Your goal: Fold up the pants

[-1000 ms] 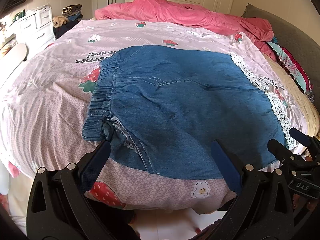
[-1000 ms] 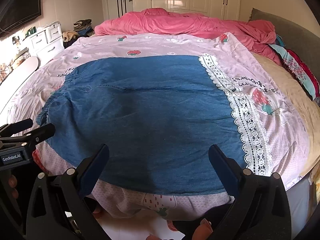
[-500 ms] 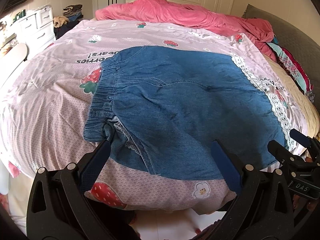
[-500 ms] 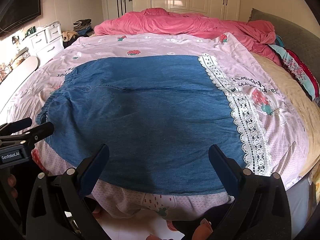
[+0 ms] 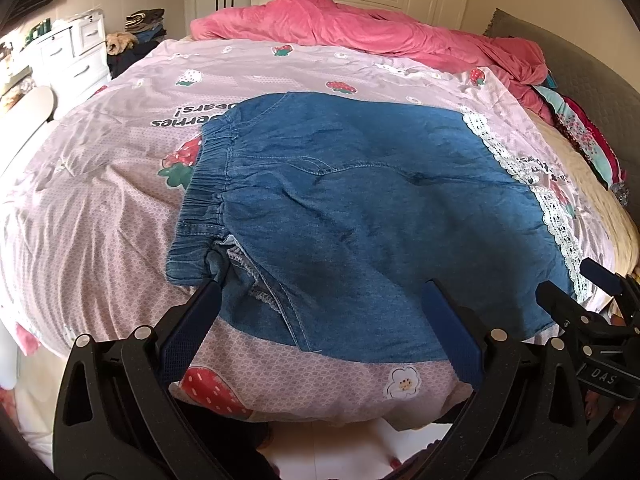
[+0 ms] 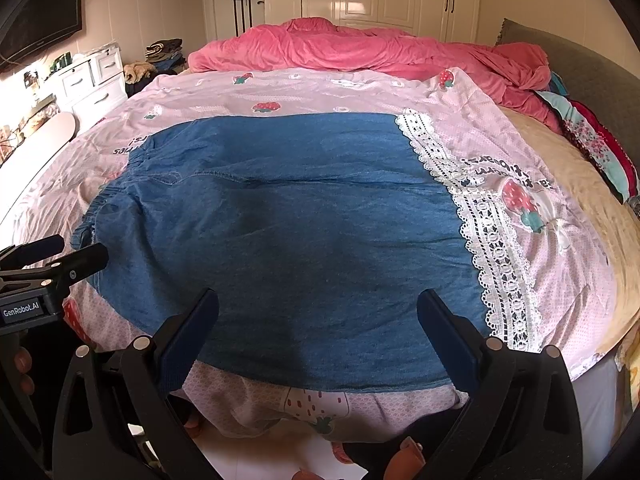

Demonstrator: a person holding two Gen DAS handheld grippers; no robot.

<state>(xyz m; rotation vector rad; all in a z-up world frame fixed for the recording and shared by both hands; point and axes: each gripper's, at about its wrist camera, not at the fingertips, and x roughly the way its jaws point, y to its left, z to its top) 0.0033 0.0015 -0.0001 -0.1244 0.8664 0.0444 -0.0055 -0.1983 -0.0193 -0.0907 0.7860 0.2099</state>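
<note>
The left tongs (image 5: 320, 308) are drifting very slightly, so the blue denim pants (image 5: 360, 216) spread on the pink strawberry-print bedsheet (image 5: 100, 208) are sitting a touch lower in the left wrist view than a second ago, their gathered elastic waistband (image 5: 208, 184) included.

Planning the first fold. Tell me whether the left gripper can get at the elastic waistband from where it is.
Probably yes. The left gripper is open, its left finger right beside the near end of the elastic waistband of the pants, which lie flat on the bed cover. Nothing lies between them.
</note>
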